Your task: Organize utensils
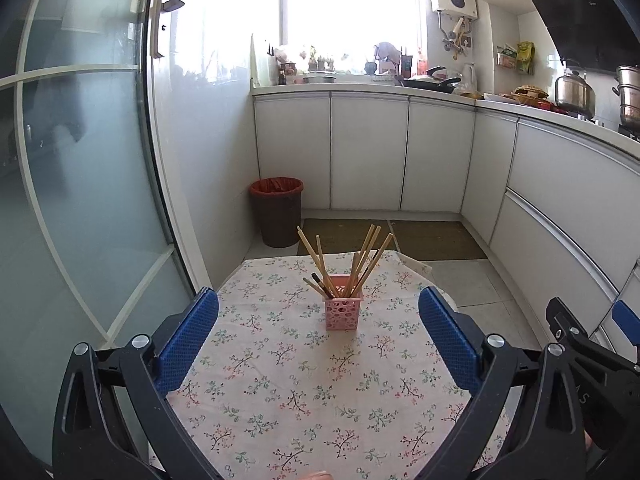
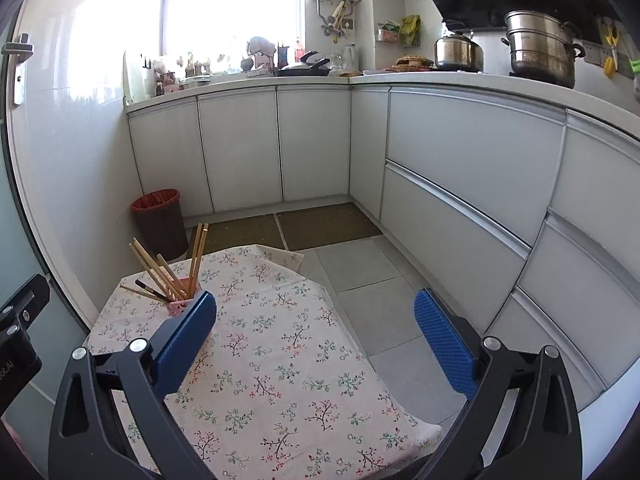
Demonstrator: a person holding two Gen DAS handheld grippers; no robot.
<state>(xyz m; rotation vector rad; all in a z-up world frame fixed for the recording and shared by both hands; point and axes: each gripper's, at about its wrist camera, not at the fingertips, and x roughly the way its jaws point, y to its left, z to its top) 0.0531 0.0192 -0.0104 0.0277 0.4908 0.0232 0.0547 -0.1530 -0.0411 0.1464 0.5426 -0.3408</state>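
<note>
A pink perforated holder [image 1: 342,313] stands upright on the floral tablecloth [image 1: 280,380]. Several wooden chopsticks [image 1: 362,258] stick out of it, fanned apart. My left gripper [image 1: 319,300] is open and empty, held back from the holder, which sits between its blue fingers [image 1: 188,340]. In the right wrist view the holder [image 2: 181,305] with chopsticks [image 2: 160,268] is at the left, partly hidden behind my left finger [image 2: 184,344]. My right gripper [image 2: 316,304] is open and empty, over the table's right part.
A brown bin with a red liner [image 1: 277,211] stands on the floor beyond the table. White cabinets [image 1: 368,152] run along the back and right. A glass door [image 1: 80,180] is at the left. The right gripper's body [image 1: 580,344] shows at the right edge.
</note>
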